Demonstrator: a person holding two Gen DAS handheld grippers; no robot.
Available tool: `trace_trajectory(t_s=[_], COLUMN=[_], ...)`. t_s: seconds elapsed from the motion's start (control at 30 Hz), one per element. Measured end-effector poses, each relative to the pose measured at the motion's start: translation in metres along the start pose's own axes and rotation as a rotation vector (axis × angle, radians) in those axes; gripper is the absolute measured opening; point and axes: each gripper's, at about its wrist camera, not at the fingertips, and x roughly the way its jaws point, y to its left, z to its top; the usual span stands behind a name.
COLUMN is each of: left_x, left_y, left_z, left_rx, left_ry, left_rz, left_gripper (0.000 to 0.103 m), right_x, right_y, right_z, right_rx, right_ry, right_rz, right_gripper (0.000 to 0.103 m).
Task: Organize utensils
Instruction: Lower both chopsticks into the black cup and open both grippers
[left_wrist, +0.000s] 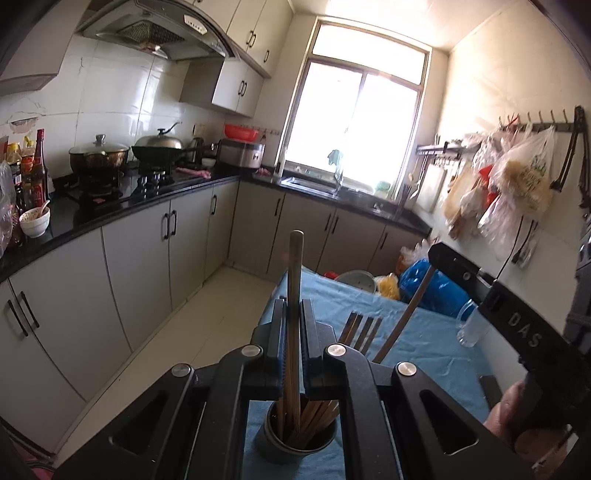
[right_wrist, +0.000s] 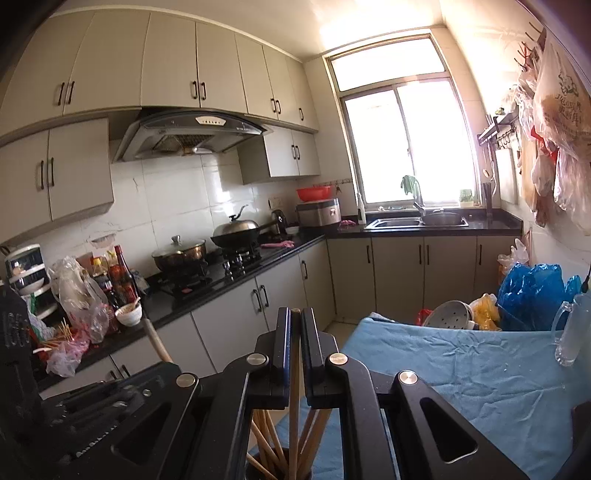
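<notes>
Black gripper arms are filling the bottom of both wrist views, and under them a dark cup (left_wrist: 295, 439) is standing on the blue cloth (left_wrist: 436, 347) of the table, already holding a bundle of wooden chopsticks (left_wrist: 314, 417).

Left gripper (left_wrist: 293, 321) is pinching one long wooden stick (left_wrist: 295, 280) between its pads; the stick is standing almost upright, its lower end reaching down into the cup among the others and its rounded top rising well above the fingertips. Right gripper (right_wrist: 294, 332) is likewise closed on a thin wooden chopstick (right_wrist: 294, 387) that is running straight down toward the cup (right_wrist: 280, 465) below it. Both tools are crowding over the same cup — the right one is showing at the right edge of the left view, with a hand behind it.

Judging by this, the step in hand is dropping sticks into the cup, and each piece looks nearly seated. The next move probably calls for easing the pads apart while the sticks are lined up with the opening, then lifting straight up so neither tool is catching the leaning chopsticks or tipping the cup — one side at a time would be safer.
</notes>
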Motion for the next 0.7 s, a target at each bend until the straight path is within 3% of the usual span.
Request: trace_trajectory(t_s=[0.43, 0.7], left_x=[0.024, 0.032], left_y=[-0.014, -0.015], left_z=[-0.027, -0.036], left_rx=[0.046, 0.039], left_ry=[0.049, 0.084], left_rz=[0.068, 0.073], left_gripper=[0.006, 0.006], right_x=[0.025, 0.037], right_y=[-0.014, -0.024], right_z=[-0.027, -0.042], right_rx=[0.051, 0.087], right_ry=[0.098, 0.156], right_rz=[0.018, 0.027], right_gripper=[0.006, 0.006])
